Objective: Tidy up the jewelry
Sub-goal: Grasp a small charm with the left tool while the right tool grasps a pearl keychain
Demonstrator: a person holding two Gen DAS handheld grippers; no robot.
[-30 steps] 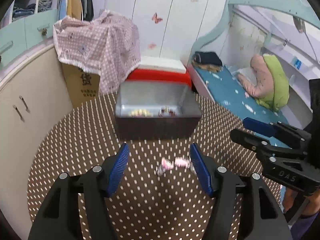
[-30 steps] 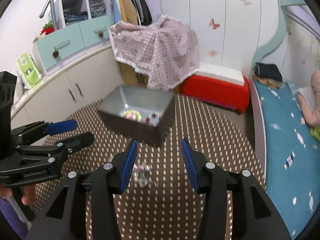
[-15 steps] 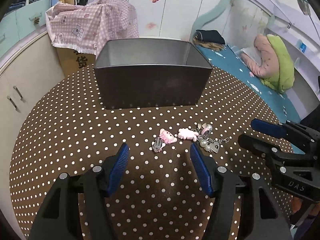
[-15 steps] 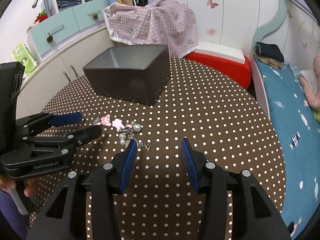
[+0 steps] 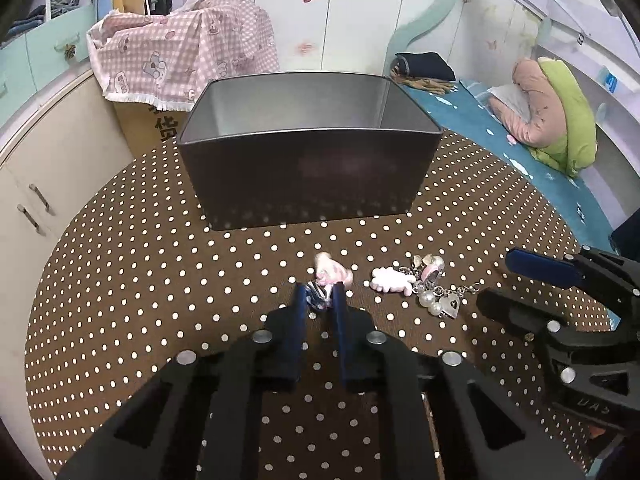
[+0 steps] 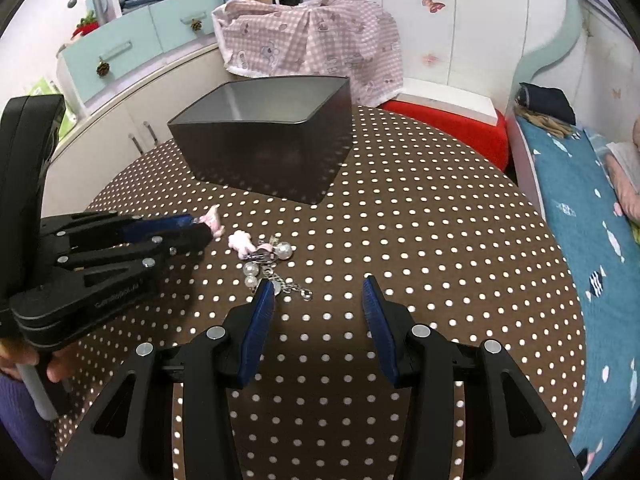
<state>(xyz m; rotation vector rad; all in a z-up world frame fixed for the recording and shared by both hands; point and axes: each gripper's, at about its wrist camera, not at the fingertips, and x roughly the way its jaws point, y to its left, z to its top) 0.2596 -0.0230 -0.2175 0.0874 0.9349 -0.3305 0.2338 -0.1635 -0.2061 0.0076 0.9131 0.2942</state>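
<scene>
A pink charm on a small metal clip (image 5: 332,274) lies on the brown polka-dot table (image 5: 160,280), just in front of the dark metal box (image 5: 308,176). My left gripper (image 5: 319,294) is shut on the clip end, with the pink charm poking out past the tips. To its right lies a keychain bunch (image 5: 416,284) with a pink figure, pearls and a heart lock. In the right wrist view my right gripper (image 6: 318,284) stands open just over the table, with the keychain bunch (image 6: 264,258) at its left fingertip. The left gripper (image 6: 200,228) shows there from the side.
The box (image 6: 264,152) stands open-topped at the far side of the round table. A cabinet (image 5: 48,184) borders the table on the left, and a bed with a blue cover (image 6: 592,248) on the right. A checked cloth covers a carton (image 5: 184,60) behind.
My left gripper's jaws have closed from wide open onto the clip. Both grippers have sunk toward the table; the right one stays open.
</scene>
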